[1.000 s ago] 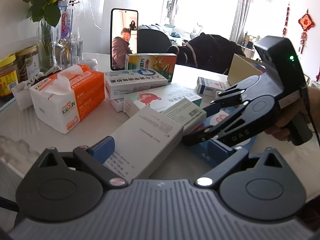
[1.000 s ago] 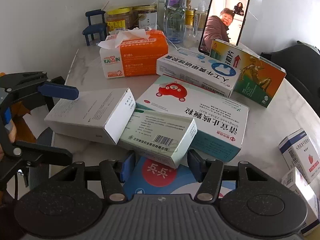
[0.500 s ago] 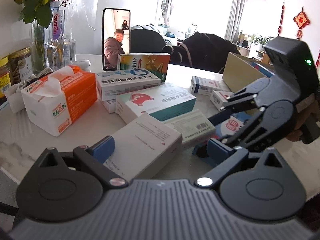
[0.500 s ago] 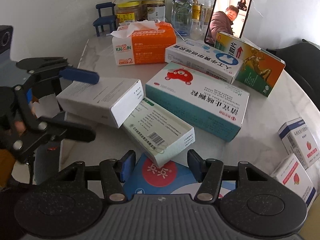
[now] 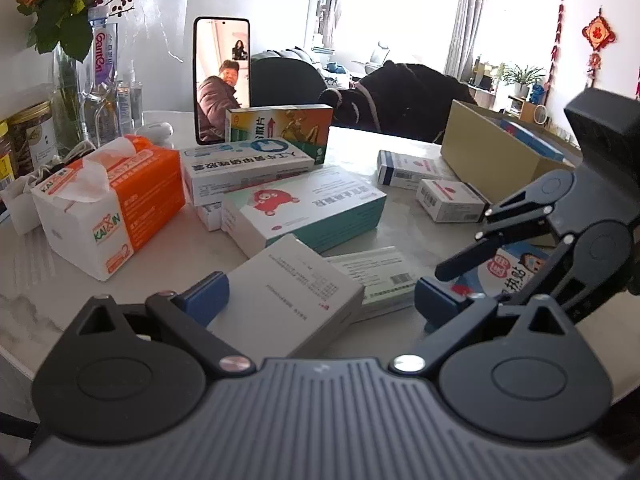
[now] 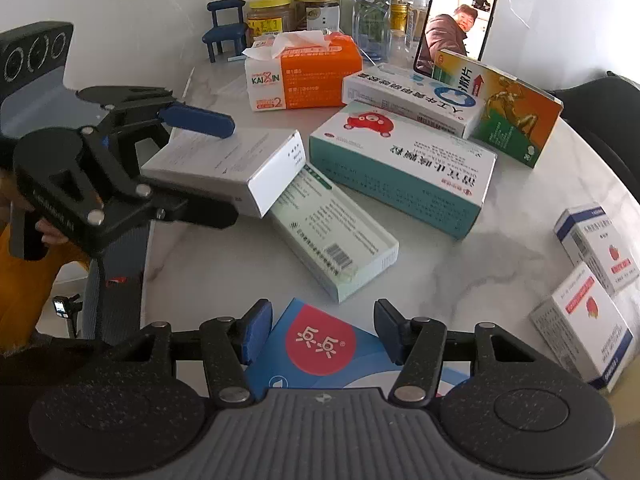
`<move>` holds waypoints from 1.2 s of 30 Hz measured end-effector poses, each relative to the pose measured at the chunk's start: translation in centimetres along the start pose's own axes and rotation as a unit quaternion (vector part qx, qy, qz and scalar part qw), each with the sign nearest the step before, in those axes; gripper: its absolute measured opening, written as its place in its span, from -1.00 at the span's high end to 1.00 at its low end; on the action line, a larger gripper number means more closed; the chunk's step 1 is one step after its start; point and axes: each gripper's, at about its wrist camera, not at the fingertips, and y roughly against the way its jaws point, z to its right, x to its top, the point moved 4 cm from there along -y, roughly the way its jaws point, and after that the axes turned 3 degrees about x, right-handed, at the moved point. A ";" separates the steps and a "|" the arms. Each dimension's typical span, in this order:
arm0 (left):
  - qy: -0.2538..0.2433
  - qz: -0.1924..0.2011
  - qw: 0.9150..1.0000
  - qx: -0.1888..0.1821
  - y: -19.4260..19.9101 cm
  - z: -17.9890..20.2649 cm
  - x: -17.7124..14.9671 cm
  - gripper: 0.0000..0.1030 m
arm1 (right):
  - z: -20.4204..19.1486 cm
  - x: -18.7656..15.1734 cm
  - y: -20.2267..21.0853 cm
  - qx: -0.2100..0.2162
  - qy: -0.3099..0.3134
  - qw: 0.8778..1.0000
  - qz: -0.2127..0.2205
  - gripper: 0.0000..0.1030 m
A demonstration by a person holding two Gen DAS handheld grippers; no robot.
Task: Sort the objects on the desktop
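1. At the left of the marble surface [image 6: 460, 276], the left gripper [image 6: 222, 168] has its fingers set wide either side of a plain white box [image 6: 236, 160]: one blue pad lies above the top face and the dark lower finger runs along the near side. Whether they press it cannot be told.
2. The white box is long and flat, its top covered in small grey print too fine to read; its end rests on a pale green-edged box [image 6: 332, 232] bearing a barcode.
3. Far left of centre stands an orange-and-white tissue pack [image 6: 300, 76] marked "KAIXIN" with a large "2", a tissue sticking up from its slot.
4. At centre lies a white and teal carton [image 6: 400, 168] showing a red bear and Chinese lettering, with a long white carton [image 6: 408, 96] behind it.
5. Nearest the camera, the right gripper [image 6: 322, 334] has its fingers apart, straddling a blue packet [image 6: 320, 348] with a red drop emblem without touching it.
6. Farther right, an orange-green box [image 6: 504, 108] stands before an upright phone [image 6: 456, 16].
7. At the right edge sit two small white boxes [image 6: 592, 280] with red strawberry pictures.
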 end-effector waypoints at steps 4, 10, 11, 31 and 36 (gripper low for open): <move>-0.013 0.003 1.000 -0.014 0.0 1.0 0.2 -0.96 | -0.1 -0.8 0.7 0.000 -0.009 1.000 0.005 -0.16; -0.039 0.002 0.998 -0.046 -0.1 2.9 0.2 -0.96 | 0.7 -2.1 3.5 -0.004 -0.068 0.996 0.058 -0.15; -0.046 0.002 0.998 -0.053 -0.1 3.3 0.3 -0.95 | 0.9 -2.4 4.2 -0.007 -0.078 0.995 0.069 -0.15; -0.161 -0.041 0.968 -0.187 -2.4 10.2 -0.8 -0.96 | 1.6 -11.6 11.1 -0.064 -0.269 0.950 0.147 -0.15; -0.182 -0.059 0.958 -0.212 -3.3 11.3 -1.5 -0.96 | 1.4 -13.4 10.7 -0.053 -0.307 0.937 0.160 -0.16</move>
